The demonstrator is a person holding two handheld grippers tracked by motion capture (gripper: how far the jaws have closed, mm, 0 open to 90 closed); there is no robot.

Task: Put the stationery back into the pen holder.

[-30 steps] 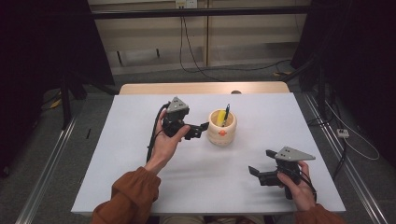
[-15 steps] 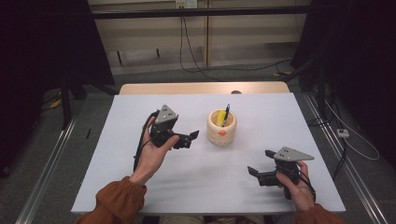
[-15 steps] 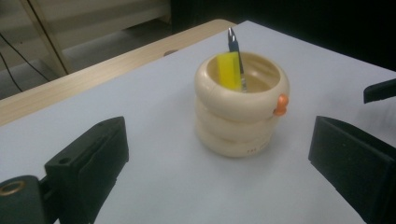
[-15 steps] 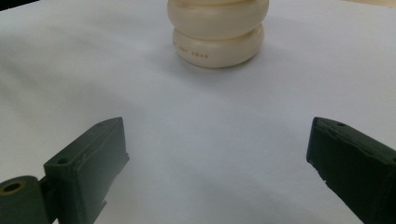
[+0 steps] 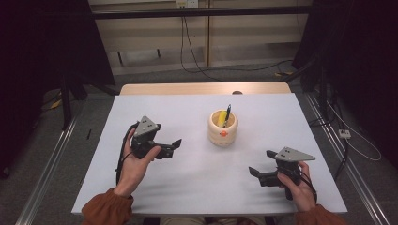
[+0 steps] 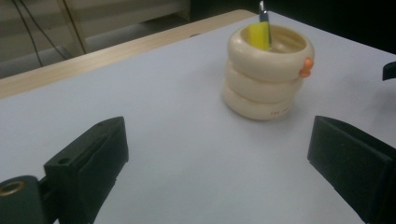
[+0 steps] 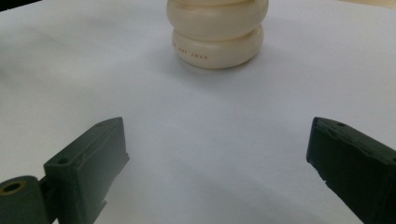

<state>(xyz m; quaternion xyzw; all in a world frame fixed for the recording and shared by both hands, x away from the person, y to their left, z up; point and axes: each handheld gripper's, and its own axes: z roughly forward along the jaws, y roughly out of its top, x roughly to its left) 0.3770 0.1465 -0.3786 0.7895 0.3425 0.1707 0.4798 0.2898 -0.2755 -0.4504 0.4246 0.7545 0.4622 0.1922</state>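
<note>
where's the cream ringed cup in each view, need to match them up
High view: the cream ringed cup stands right of centre on the white table, between the two grippers and beyond them.
Left gripper view: upper right, whole, with a yellow thing and a pen inside.
Right gripper view: top centre, cut off by the upper edge.
Shared landmark: the red lettering low on the cup.
</note>
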